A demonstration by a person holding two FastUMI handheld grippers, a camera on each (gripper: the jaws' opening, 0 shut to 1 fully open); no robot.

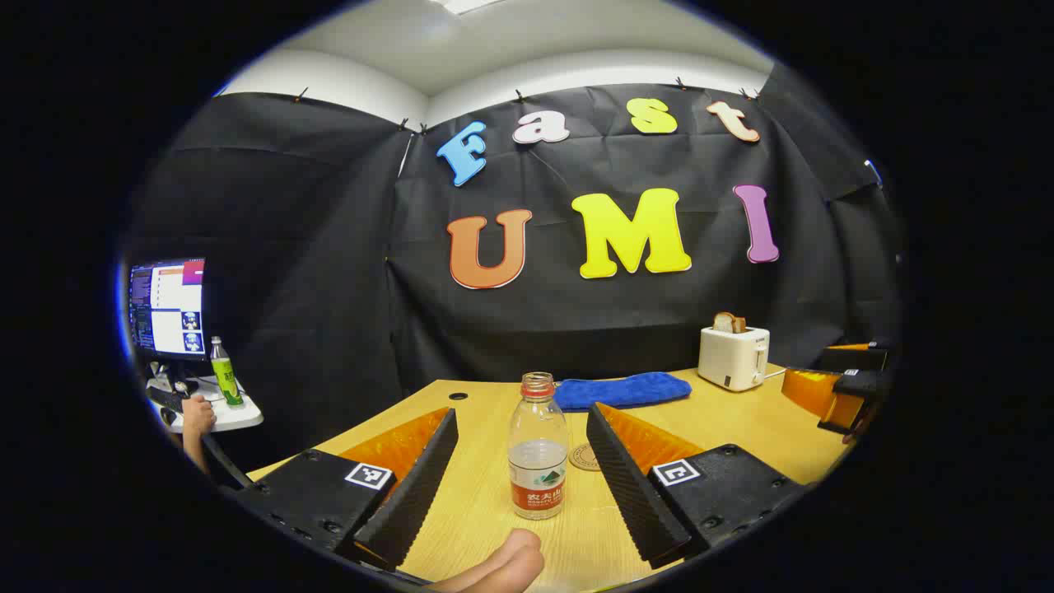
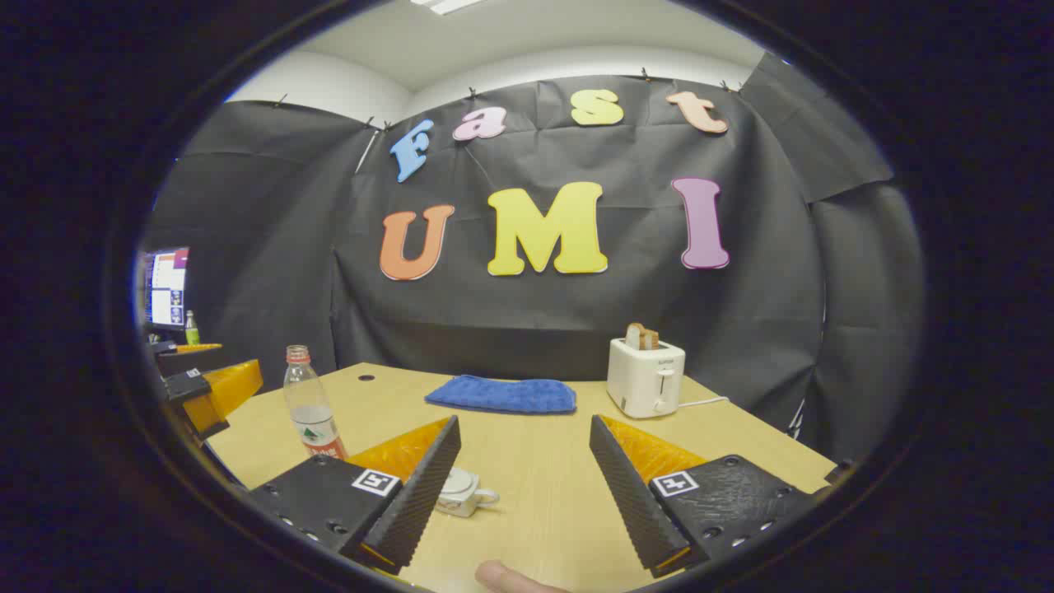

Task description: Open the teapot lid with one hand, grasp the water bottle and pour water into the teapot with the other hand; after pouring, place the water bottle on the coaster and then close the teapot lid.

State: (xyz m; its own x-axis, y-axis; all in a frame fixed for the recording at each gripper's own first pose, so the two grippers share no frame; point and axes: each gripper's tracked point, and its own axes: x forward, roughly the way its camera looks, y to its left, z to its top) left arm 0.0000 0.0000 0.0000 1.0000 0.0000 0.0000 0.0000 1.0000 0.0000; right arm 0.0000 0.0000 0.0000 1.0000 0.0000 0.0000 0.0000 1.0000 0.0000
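On the table, water bottle stands between left hand-held gripper's spread fingers.

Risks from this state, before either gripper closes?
1. The water bottle stands uncapped and partly full between the open left gripper; an off-centre squeeze could tip it or slosh water out.
2. The white teapot sits partly behind the right gripper's own finger, so lining up on the lid may be hard.
3. The coaster lies partly behind the bottle, close to the finger's path.
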